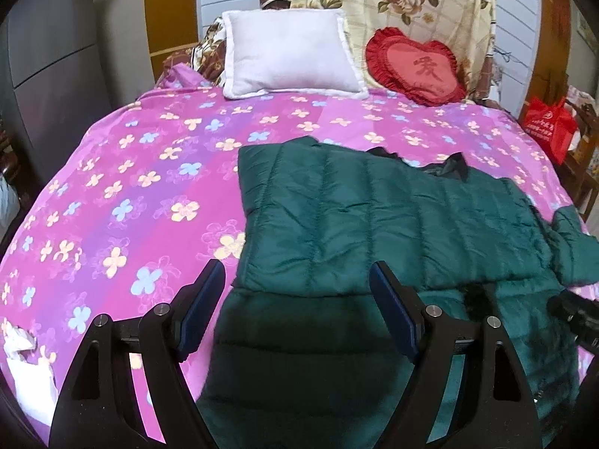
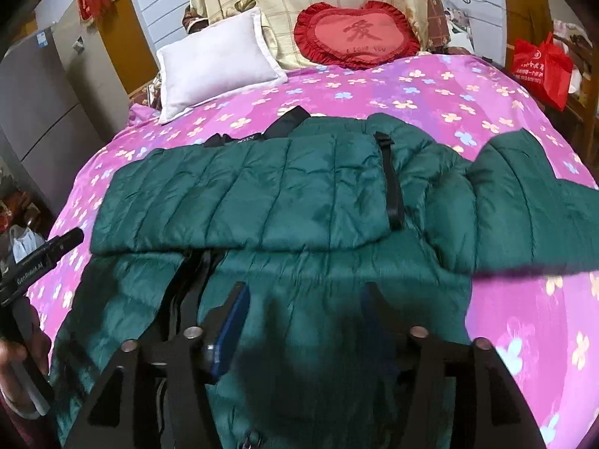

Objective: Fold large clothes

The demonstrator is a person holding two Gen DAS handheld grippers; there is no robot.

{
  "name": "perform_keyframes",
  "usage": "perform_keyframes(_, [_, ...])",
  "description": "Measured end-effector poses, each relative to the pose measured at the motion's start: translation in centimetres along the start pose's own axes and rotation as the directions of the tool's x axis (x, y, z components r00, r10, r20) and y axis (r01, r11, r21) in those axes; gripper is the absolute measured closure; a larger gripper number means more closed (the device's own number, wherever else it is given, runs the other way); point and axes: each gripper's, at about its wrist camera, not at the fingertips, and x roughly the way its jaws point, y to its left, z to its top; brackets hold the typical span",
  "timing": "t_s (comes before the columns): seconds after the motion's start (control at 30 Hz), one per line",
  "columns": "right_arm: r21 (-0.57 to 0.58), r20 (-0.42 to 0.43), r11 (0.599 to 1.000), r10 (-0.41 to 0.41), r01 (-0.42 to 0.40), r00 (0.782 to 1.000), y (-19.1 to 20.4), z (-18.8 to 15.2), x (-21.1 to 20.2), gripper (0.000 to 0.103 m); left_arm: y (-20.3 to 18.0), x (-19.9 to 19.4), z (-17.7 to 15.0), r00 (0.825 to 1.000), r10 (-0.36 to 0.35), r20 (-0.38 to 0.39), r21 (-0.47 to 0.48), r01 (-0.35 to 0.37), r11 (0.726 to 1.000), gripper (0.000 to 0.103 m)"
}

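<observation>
Green quilted jacket point(image 1: 374, 217) lies partly folded on the floral bedspread point(image 1: 131, 187); left gripper point(image 1: 297, 280) and right gripper point(image 2: 305, 299) hover above it, jaws apart, apparently gripping nothing.

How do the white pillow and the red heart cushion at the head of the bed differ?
The white pillow is rectangular and plain; the red heart cushion is heart-shaped, with a ruffled edge and a character on its face. The pillow sits left of the cushion. Both lean at the head of the pink flowered bedspread.
</observation>
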Motion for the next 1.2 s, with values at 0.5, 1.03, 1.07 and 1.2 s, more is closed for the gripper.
perform_keyframes(0.5, [-0.014,0.062,0.999,-0.032,0.033,0.998,-0.6,-2.6,-4.8,0.037,-5.5,-4.8,-4.2,0.998,-0.056,-0.006,0.063,0.056,0.996,0.023])
perform_keyframes(1.03, [-0.033,0.011,0.999,-0.042,0.042,0.999,1.2,-6.1,-3.5,0.035,-5.7,-3.1,-5.8,0.995,-0.084,-0.047,0.063,0.087,0.994,0.023])
perform_keyframes(1.07, [-0.034,0.008,0.999,-0.042,0.043,0.999,1.3,-6.3,-3.5,0.035,-5.7,-3.1,-5.9,0.995,-0.085,-0.047,0.063,0.087,0.994,0.023])
perform_keyframes(1.2, [-0.03,0.009,0.999,-0.043,0.044,0.999,1.5,-6.7,-3.7,0.035,-5.9,-3.0,-6.2,0.993,-0.096,-0.062,0.062,0.1,0.993,0.023])
